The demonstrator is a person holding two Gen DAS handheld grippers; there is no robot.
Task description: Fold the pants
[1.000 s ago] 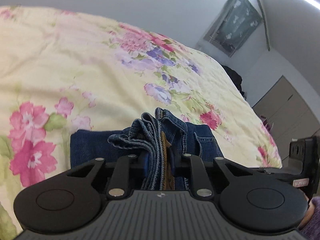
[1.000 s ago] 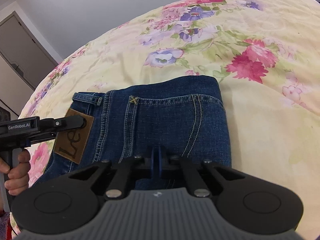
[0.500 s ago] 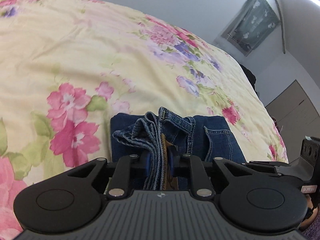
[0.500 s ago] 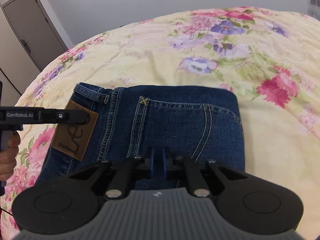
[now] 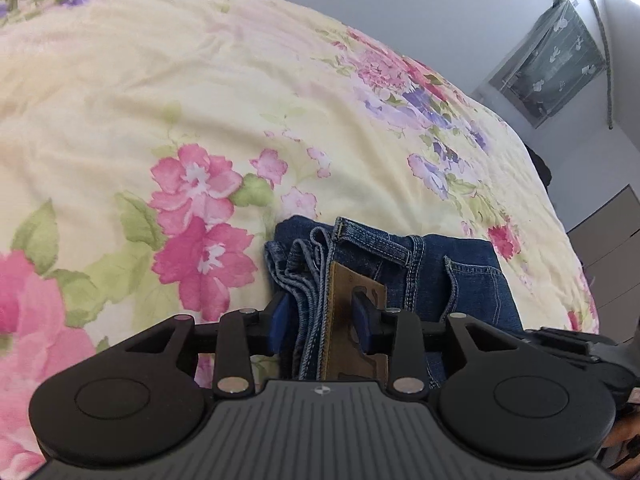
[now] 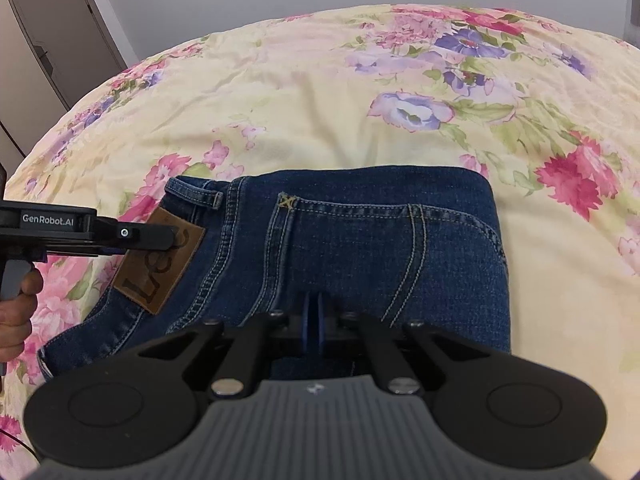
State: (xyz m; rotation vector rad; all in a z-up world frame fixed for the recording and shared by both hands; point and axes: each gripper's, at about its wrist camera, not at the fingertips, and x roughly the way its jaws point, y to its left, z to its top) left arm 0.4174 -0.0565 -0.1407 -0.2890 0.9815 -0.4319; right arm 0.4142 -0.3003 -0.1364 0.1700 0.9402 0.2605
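Dark blue jeans [image 6: 360, 248] lie folded into a compact stack on the floral bedspread [image 6: 320, 92]. A brown leather waistband patch [image 6: 160, 264] faces up at the stack's left end. My left gripper [image 5: 324, 316] has its jaws parted around the stacked waistband layers [image 5: 308, 280] and the patch [image 5: 344, 300]; the blue pads stand slightly off the denim. It also shows in the right wrist view [image 6: 152, 236], over the patch. My right gripper [image 6: 314, 320] is shut, pads together, at the near edge of the jeans; whether cloth is between the pads is hidden.
The yellow floral bedspread [image 5: 160, 100] covers the bed on all sides of the jeans. A grey wall hanging [image 5: 548, 60] and cabinets [image 5: 608, 256] stand beyond the bed's right edge. A door [image 6: 52, 32] stands at far left in the right wrist view.
My left gripper's jaws have opened off the waistband stack they were clamping. The jeans have settled flat on the bed. The right gripper stays shut at the near edge.
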